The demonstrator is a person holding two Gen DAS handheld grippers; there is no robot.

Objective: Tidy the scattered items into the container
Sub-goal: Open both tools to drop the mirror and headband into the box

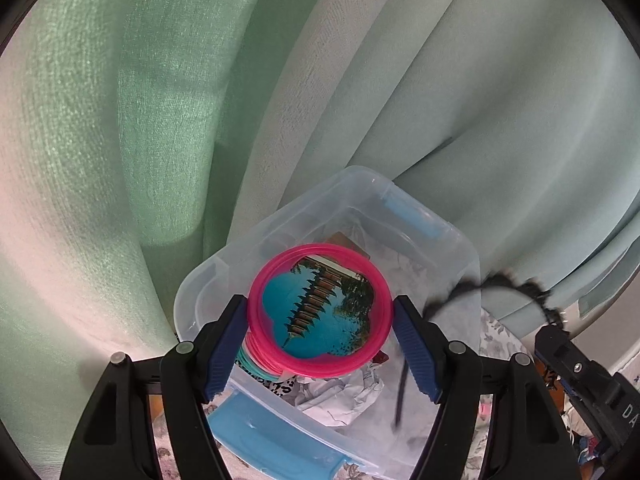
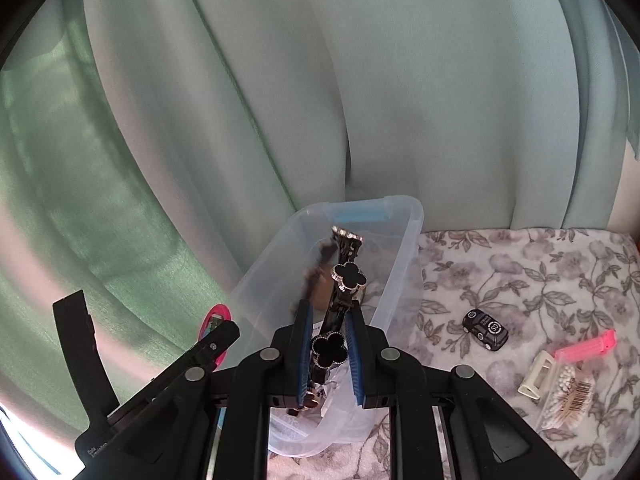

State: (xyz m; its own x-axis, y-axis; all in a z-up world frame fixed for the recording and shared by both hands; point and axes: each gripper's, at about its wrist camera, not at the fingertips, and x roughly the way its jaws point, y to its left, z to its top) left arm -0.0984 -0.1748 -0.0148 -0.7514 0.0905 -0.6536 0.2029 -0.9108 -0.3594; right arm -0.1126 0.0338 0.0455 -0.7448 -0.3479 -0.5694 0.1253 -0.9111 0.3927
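The left tool (image 1: 320, 322) pinches a pink ring coil (image 1: 319, 312) between its blue pads, holding it above the clear plastic container (image 1: 460, 240). A pagoda picture shows through the ring. The right tool (image 2: 329, 354) grips a black clover-patterned headband (image 2: 340, 292), also over the container. To the right, on the floral cloth (image 2: 540, 264), lie a small black toy car (image 2: 485, 329), a bag of cotton swabs (image 2: 566, 396) and a pink clip (image 2: 588, 344). Pale green curtains (image 2: 360, 80) hang behind.
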